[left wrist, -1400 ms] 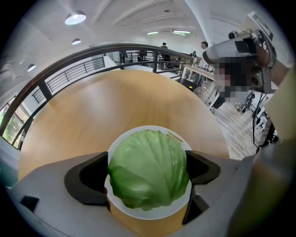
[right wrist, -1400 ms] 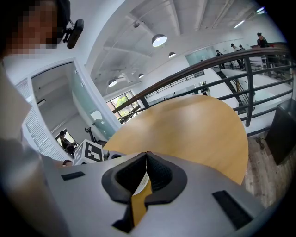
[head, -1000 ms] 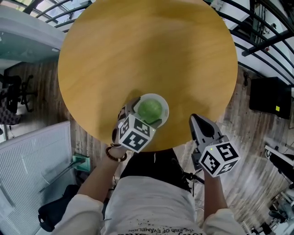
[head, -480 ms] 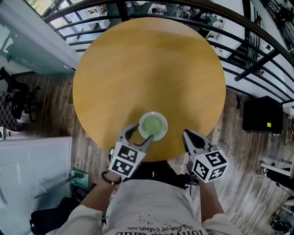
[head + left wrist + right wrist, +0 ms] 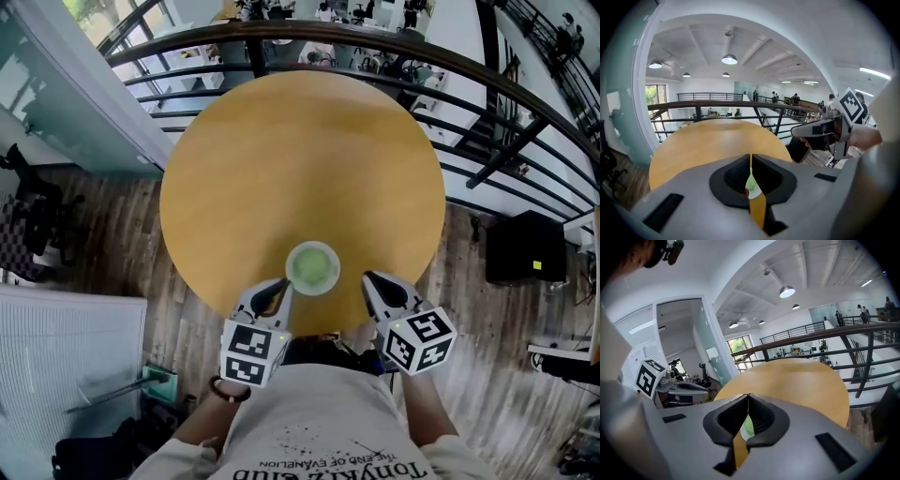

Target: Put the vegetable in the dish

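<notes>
Our left gripper (image 5: 750, 157) has its jaws pressed together tip to tip. They have just been closing, and nothing sits between them. Through the slit below the tips we catch a sliver of green and white from beyond the jaws. Our right gripper (image 5: 748, 396) is likewise closed on nothing, its pads meeting at the tips, with the same green showing in the gap beneath.

In the head view the two grippers point forward, side by side, over the table's near edge. Each carries its marker cube at the back. Between them, just ahead, stands the dish (image 5: 291, 266), white and round. The left gripper's tips show just beside its near-left rim, and the right gripper's tips lie a little further off on the other side. The vegetable (image 5: 313, 269), round and pale green, lies in the dish.

The dish sits close to the near edge of the table (image 5: 300, 159), a round wooden top. We wear a bracelet (image 5: 228, 389) on the left wrist. Beyond the table runs a dark railing (image 5: 281, 36), and a plank floor (image 5: 122, 225) lies around it.
</notes>
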`<state>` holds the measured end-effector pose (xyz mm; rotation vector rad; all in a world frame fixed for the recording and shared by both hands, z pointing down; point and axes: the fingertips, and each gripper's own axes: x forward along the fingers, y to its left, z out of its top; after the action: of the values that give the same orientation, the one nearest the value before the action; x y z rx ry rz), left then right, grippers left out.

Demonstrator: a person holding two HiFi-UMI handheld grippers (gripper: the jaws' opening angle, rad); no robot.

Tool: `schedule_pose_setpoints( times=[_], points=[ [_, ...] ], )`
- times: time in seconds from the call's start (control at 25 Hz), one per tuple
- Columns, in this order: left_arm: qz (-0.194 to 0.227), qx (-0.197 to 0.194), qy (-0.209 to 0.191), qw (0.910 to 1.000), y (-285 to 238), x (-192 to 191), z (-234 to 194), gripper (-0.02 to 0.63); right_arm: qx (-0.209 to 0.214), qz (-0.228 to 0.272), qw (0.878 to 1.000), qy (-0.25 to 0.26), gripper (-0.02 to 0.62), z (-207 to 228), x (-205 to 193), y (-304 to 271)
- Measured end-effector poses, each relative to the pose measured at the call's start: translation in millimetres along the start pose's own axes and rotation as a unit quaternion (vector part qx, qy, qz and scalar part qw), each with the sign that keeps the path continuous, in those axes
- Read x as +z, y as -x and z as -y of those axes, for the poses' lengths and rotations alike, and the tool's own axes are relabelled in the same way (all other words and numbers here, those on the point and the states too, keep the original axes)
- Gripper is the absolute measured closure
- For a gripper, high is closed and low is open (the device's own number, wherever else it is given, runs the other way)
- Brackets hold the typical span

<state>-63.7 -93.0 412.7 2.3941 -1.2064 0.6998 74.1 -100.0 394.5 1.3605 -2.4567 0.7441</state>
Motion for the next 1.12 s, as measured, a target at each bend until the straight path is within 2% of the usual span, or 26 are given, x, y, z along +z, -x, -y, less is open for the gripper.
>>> schedule_pose_setpoints(
  times=[0.12,0.24,0.48,1.12],
  points=[
    [0.02,0.005,0.026,0.9994,10.8,6.1,-1.5,0.583,0.001,0.004,1.0,0.008,0.571,-7.7,4.6,3.4],
    [0.03,0.001,0.033,0.999,13.8,6.9,0.1,0.583,0.004,0.012,1.0,0.009,0.571,-12.6,9.8,6.0],
    [0.03,-0.007,0.029,0.9991,16.5,10.3,0.8,0.583,0.006,0.018,1.0,0.024,0.571,-20.9,20.3,5.8],
    [0.023,-0.025,0.047,0.9983,16.9,3.7,6.4,0.583,0.002,0.017,1.0,0.008,0.571,-17.8,15.4,9.8]
  ],
)
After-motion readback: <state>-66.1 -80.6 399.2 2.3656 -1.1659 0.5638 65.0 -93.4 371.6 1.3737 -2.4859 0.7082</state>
